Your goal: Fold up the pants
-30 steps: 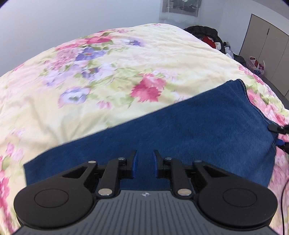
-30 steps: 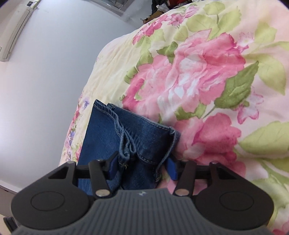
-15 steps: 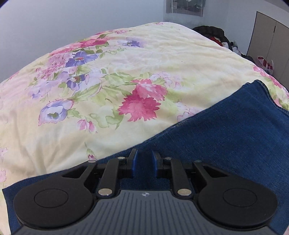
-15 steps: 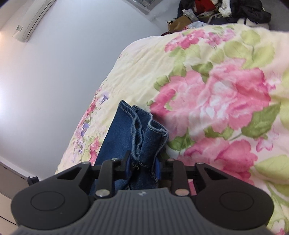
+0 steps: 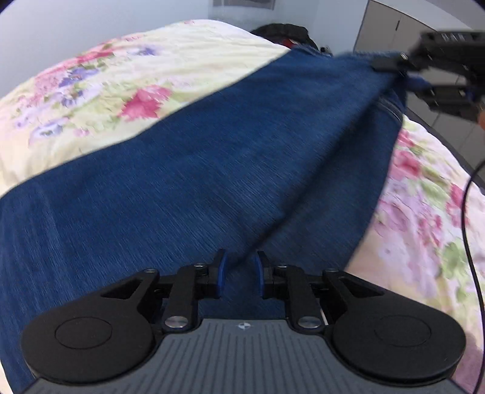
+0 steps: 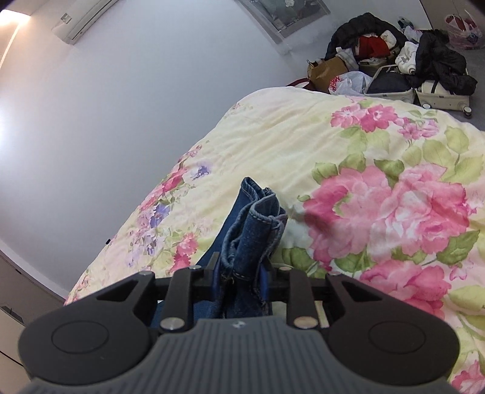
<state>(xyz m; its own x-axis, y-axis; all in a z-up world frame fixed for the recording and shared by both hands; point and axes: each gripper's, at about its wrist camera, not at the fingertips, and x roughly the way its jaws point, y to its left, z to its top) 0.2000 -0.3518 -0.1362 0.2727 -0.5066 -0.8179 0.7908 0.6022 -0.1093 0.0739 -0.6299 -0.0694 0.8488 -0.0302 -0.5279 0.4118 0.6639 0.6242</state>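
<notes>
Blue denim pants [image 5: 212,169] stretch across the floral bedspread [image 5: 121,78] in the left wrist view. My left gripper [image 5: 238,274] sits low over the pants with denim between its nearly closed blue pads. My right gripper [image 6: 241,278] is shut on the bunched hem end of the pants [image 6: 254,230] and holds it raised above the bed. The right gripper also shows at the upper right of the left wrist view [image 5: 424,75], lifting that end of the pants.
The floral bedspread [image 6: 379,188] covers a wide bed. A pile of bags, a suitcase and clothes [image 6: 394,60] lies on the floor beyond the bed's far end. Closet doors [image 5: 394,27] and a plain wall stand behind. A black cable [image 5: 468,212] hangs at right.
My right gripper closed on the pants hem and lifted it up off the bed. The pants leg now rises toward the upper right in the left wrist view. My left gripper stayed on the denim.
</notes>
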